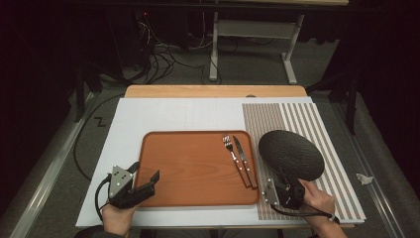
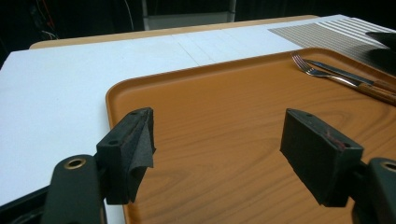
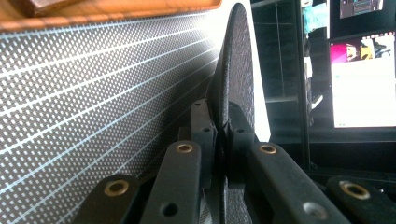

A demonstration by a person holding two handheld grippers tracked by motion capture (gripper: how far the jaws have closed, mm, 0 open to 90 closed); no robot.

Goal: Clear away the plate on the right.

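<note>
Two grippers share the job: the right gripper, jaws pinching the dark round plate by its rim at lower right, should lower it level onto the wooden tray, where the left gripper waits, jaws spread.

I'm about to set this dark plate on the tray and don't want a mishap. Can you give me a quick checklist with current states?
1. Right gripper clamped on the plate rim: ok.
2. Plate lifted off the striped mat: ok.
3. Bare space on the tray left of the fork and knife: ok.
4. Left gripper open, over the tray's near left corner: ok.
5. Grip firm enough for the move: cannot tell.
</note>
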